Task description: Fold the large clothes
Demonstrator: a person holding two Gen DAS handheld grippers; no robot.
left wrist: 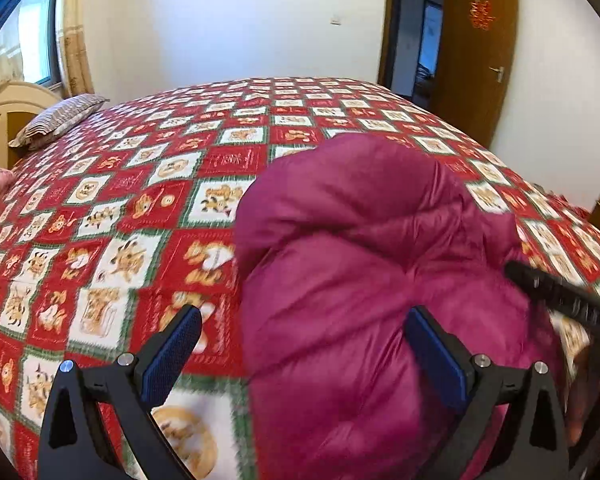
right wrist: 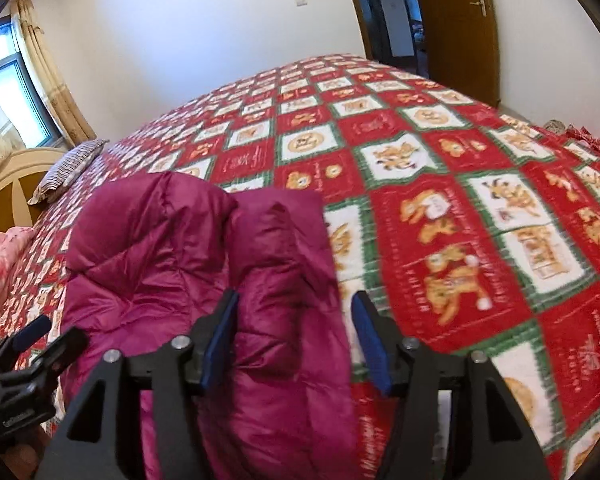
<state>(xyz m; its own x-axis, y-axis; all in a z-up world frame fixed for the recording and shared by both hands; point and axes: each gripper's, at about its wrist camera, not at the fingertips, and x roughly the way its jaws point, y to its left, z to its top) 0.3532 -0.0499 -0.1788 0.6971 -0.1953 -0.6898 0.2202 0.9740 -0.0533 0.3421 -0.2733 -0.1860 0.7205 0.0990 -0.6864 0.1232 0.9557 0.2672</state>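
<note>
Now the magenta puffy jacket (right wrist: 204,280) lies bunched on the bed (right wrist: 460,200), its length running away from both grippers. Left gripper (left wrist: 304,344) and right gripper (right wrist: 294,334) are both released, and the right one sits nearer over its edge.

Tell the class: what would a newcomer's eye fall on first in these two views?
A puffy magenta down jacket bunched on the near side of the bed. Under it spreads a red, white and green teddy-bear bedspread. The open left gripper and right gripper hover above the jacket.
</note>
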